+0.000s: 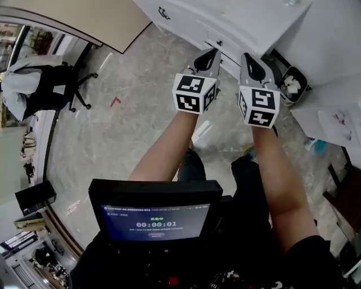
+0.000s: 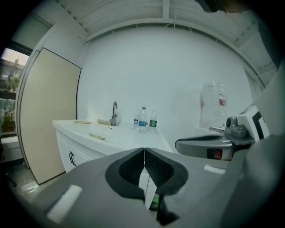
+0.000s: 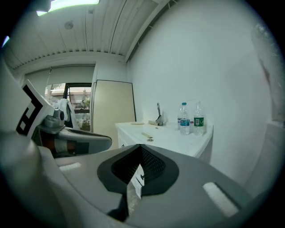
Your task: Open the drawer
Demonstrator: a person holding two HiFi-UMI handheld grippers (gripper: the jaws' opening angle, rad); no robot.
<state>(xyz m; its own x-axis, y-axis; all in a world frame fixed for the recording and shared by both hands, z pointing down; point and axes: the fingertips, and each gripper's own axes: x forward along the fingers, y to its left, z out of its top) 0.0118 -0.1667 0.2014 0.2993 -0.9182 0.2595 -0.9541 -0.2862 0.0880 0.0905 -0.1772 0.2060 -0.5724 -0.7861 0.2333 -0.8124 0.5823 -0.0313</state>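
White cabinet fronts fill the upper middle of the head view. The drawer to be opened is judged to be the shallow front just beyond the two gripper tips, near but not touched. The left gripper and the right gripper are held side by side, each pinched together with nothing between. For a clean pull, one gripper should be spread first, brought level with the small dark handle, closed around it and drawn straight back. Which handle belongs to the drawer cannot be told for certain.

An office chair draped with a pale garment stands at the far left, well apart. A dark screen is seen at the bottom of the frame, clear of the pull. A waste bin sits at the right beside the cabinet and may crowd the right arm. Bottles stand on the tabletop at mid-frame of the left gripper view.
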